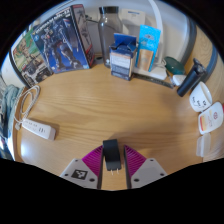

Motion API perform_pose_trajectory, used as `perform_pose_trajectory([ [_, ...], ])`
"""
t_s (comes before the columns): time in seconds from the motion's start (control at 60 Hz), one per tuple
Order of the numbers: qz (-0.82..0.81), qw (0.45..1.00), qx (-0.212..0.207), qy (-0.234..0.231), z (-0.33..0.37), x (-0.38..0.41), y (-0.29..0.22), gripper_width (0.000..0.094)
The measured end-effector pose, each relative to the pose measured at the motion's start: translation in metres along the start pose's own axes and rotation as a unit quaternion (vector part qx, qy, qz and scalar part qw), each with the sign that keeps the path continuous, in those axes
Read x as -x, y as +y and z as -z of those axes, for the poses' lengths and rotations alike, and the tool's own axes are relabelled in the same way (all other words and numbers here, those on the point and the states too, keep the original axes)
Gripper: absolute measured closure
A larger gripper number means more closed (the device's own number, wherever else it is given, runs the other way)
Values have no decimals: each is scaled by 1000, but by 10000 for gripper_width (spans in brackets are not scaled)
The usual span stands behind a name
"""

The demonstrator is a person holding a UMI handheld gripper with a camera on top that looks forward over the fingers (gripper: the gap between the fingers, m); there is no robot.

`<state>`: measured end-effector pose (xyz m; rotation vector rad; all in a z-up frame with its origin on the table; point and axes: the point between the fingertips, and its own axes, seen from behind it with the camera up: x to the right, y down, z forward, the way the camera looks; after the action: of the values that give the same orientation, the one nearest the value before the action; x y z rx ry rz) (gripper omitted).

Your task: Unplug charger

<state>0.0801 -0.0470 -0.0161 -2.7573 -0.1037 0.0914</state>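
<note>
1. Black charger [112, 156] sits clamped between the gripper's [113, 166] magenta pads, above the wooden table [110, 105].
2. White power strip [38, 129] lies well apart, so unplugging looks done.
3. Next: set it down.

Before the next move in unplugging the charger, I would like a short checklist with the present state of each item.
1. Charger between the fingers of the hand-held gripper: ok.
2. Both pads pressing on the charger: ok, it appears gripped.
3. Charger free of the power strip: ok, the strip lies apart, beyond the fingers.
4. Cable attached to the charger: cannot tell.
5. Wooden table ahead free for setting down: ok.
</note>
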Motion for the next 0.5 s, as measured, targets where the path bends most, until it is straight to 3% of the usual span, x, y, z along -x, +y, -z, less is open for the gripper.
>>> perform_pose_trajectory([
  [0.017,-1,1000,-5,3,1,-1,-2,563],
  [0.05,0,1000,-16,11,4,-3,-8,475],
  [0.133,0,998,-54,28,19,-8,-24,402],
  [0.283,-22,988,-150,38,88,3,-53,150],
  [0.5,-36,959,-281,-13,210,59,-47,94],
])
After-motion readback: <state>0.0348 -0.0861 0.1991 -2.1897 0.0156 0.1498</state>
